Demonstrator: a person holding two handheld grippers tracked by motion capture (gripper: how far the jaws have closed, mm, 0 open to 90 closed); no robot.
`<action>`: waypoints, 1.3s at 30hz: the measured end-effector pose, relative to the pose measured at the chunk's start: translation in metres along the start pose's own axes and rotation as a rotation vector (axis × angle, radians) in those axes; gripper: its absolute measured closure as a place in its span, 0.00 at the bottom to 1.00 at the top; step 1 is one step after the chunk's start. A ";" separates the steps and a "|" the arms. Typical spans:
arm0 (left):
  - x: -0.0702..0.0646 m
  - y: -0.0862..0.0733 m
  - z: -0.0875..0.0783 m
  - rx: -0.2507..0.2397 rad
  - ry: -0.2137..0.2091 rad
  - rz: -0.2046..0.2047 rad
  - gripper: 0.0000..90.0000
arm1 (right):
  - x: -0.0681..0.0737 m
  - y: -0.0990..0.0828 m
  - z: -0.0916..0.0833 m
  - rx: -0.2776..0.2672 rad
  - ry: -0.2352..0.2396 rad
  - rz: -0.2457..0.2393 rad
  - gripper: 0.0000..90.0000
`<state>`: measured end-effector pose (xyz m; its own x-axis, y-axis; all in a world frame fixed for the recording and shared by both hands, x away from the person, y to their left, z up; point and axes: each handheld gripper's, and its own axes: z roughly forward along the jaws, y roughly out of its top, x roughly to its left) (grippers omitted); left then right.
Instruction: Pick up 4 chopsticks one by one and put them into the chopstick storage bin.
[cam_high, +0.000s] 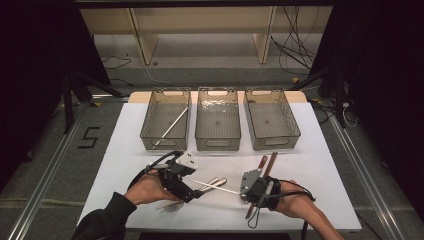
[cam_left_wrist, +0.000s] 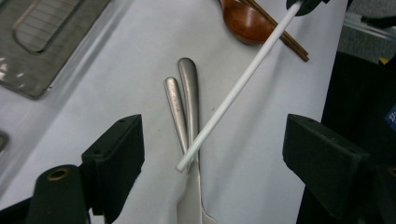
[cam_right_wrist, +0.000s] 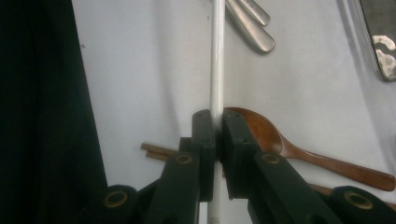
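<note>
— Here, why is the white chopstick (cam_right_wrist: 217, 60) held out level?
— The right gripper (cam_right_wrist: 218, 128), jaws clamped on it, offers its free end above the metal handles (cam_left_wrist: 184, 100); the left gripper (cam_left_wrist: 212, 149), jaws apart, closes in, likely for a handover toward the left bin (cam_high: 150, 117).

Bright even light on the white table (cam_high: 320, 165), surroundings black from 9 to 3 o'clock, soft shadows — gripper views slightly blurred, jaws unsharp.
</note>
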<state>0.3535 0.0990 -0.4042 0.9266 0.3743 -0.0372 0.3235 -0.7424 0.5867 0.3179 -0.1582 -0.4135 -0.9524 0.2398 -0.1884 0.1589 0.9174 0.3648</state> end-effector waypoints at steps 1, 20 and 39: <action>-0.001 0.001 0.002 0.010 0.001 0.009 0.23 | 0.000 0.001 0.000 -0.006 -0.001 -0.009 0.94; -0.015 0.009 0.015 0.093 -0.063 0.153 0.50 | 0.011 0.013 0.001 -0.010 0.003 -0.089 0.94; -0.023 0.009 0.021 0.137 -0.089 0.252 0.77 | 0.015 0.014 0.001 -0.016 0.014 -0.114 0.94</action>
<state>0.3388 0.0718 -0.4145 0.9922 0.1230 0.0217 0.0983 -0.8762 0.4718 0.3064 -0.1413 -0.4122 -0.9675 0.1301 -0.2167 0.0457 0.9333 0.3561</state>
